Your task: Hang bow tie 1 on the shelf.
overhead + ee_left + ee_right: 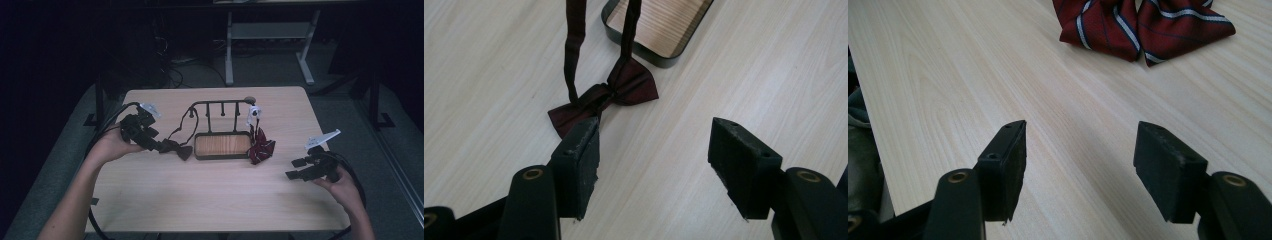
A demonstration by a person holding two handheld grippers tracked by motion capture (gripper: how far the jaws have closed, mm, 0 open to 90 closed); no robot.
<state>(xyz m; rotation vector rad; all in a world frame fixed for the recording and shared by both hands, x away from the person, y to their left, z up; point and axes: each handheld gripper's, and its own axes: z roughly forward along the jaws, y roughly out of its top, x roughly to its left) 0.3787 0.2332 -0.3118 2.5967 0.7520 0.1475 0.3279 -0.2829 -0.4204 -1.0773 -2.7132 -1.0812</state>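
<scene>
Bow tie [604, 97] lies on table [210, 190]; my left gripper [654, 150] fingers gape empty beside it, right gripper [1080, 160] likewise. Strap may snag the rack [222, 107].

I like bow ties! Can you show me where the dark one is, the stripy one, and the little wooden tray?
dark bow tie [624, 87]: left gripper view, on its right wing.
striped bow tie [1103, 27]: right gripper view, on its left lobe.
wooden tray [222, 144]: high view, on its bare wooden floor.
</scene>
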